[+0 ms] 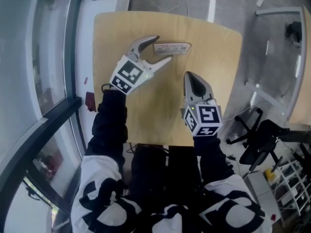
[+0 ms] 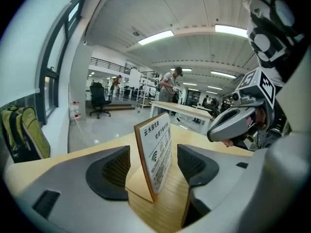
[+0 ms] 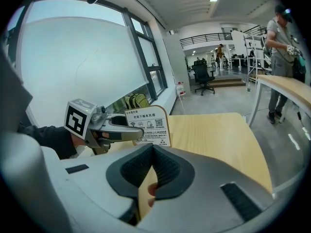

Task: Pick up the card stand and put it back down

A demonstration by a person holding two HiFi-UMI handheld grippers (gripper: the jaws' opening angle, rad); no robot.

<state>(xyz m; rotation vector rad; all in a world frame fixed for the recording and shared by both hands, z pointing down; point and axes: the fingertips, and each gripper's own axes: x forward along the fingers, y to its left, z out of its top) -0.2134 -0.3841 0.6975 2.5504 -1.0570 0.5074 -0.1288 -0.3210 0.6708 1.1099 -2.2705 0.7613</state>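
Your left gripper (image 1: pixel 162 48) straddles the card stand (image 1: pixel 173 47) at the table's (image 1: pixel 214 81) twelve o'clock, jaws apart; right gripper (image 1: pixel 194 84) closed. It looks light and stiff (probably tippy): pinch its flat faces.

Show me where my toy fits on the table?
Bare wood: right of the card stand up to the table edge, and the near-left patch beside the left gripper. Crowded: around the stand, between the left gripper's open jaws, right gripper close by.
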